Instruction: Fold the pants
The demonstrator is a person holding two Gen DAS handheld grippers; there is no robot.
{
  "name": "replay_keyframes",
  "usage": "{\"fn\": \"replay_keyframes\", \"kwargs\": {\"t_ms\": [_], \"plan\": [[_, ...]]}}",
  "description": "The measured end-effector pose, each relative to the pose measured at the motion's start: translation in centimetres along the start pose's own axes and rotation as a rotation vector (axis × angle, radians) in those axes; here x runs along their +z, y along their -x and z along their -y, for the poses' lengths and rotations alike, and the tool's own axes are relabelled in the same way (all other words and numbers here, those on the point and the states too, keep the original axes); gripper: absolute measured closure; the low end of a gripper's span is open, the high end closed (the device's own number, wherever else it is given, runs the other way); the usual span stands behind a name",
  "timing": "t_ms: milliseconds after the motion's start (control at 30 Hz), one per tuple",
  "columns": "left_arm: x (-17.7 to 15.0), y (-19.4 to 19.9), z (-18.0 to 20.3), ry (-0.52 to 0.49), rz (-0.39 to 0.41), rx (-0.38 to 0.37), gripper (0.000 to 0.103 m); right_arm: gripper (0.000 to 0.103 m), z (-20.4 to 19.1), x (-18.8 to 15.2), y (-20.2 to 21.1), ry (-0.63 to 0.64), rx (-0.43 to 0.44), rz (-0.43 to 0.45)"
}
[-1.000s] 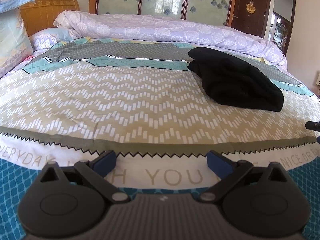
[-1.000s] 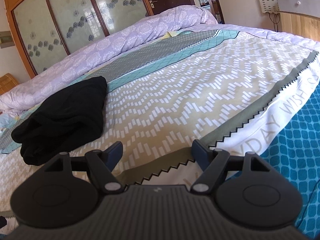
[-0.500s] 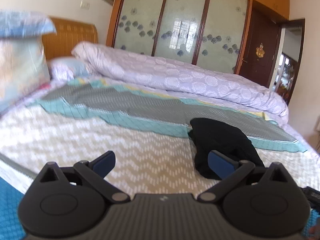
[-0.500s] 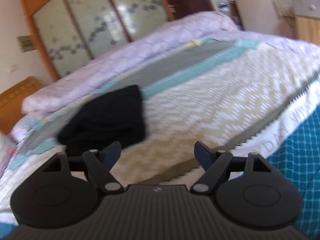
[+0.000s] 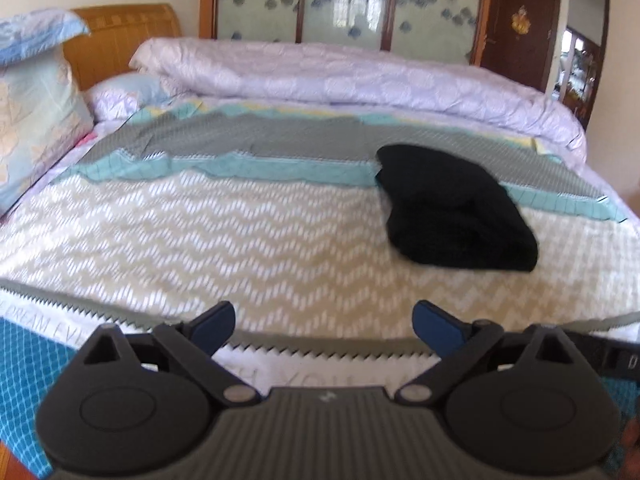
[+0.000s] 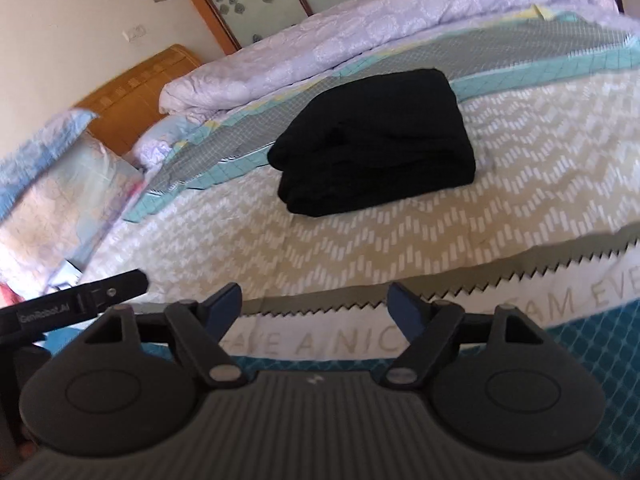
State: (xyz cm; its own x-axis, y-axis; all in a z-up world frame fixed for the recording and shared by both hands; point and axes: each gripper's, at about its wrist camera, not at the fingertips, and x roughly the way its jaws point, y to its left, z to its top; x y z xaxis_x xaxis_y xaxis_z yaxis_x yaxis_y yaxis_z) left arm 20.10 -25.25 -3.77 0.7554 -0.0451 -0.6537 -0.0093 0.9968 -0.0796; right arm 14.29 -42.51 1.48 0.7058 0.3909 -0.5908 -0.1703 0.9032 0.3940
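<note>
The black pants (image 5: 456,208) lie folded in a compact bundle on the patterned bedspread, at centre right in the left wrist view and at upper centre in the right wrist view (image 6: 376,144). My left gripper (image 5: 324,326) is open and empty, held over the near edge of the bed, well short of the pants. My right gripper (image 6: 316,308) is open and empty too, also over the near edge. Part of the left gripper shows at the left edge of the right wrist view (image 6: 76,300).
A rolled lilac duvet (image 5: 360,76) lies along the far side of the bed. Pillows (image 5: 36,108) stand at the left by the wooden headboard (image 5: 124,36). Wardrobe doors (image 5: 352,0) and a dark door (image 5: 520,24) stand behind.
Both grippers have swung about; the right one has turned left so the pants sit central in its view. The pants have not moved. Both grippers stay open.
</note>
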Motion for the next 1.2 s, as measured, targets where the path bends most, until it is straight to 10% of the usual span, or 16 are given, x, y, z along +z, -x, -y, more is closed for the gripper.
{"fn": "replay_keyframes", "kwargs": {"t_ms": [467,700,900,1067,1133,1167,1200], "plan": [[-1.4,-2.6,0.2,-0.037,-0.075,-0.057,0.001,0.041,1.3,0.9,0.4,0.095,-0.033,-0.003],[6.8,-3.6,-1.2,0.059,0.000,-0.206,0.000,0.032,7.5,8.3,2.8,-0.024,-0.015,0.116],[13.5,-11.8,0.4,0.138,-0.039,-0.325,0.000,0.017,12.1,15.4,-2.6,-0.065,0.032,0.112],[12.0,-21.9,3.2,0.160,-0.207,-0.276,0.001,0.017,14.5,15.2,-10.7,-0.168,0.048,0.007],[10.1,-23.5,3.8,0.197,-0.214,-0.353,0.023,0.047,14.6,14.5,-13.8,-0.187,0.081,-0.074],[9.7,-23.2,4.3,0.204,-0.178,-0.405,0.052,0.047,14.3,14.4,-14.6,-0.179,0.088,-0.082],[9.8,-22.6,4.9,0.191,-0.144,-0.415,0.058,0.051,13.4,14.5,-14.4,-0.146,0.072,-0.041]]}}
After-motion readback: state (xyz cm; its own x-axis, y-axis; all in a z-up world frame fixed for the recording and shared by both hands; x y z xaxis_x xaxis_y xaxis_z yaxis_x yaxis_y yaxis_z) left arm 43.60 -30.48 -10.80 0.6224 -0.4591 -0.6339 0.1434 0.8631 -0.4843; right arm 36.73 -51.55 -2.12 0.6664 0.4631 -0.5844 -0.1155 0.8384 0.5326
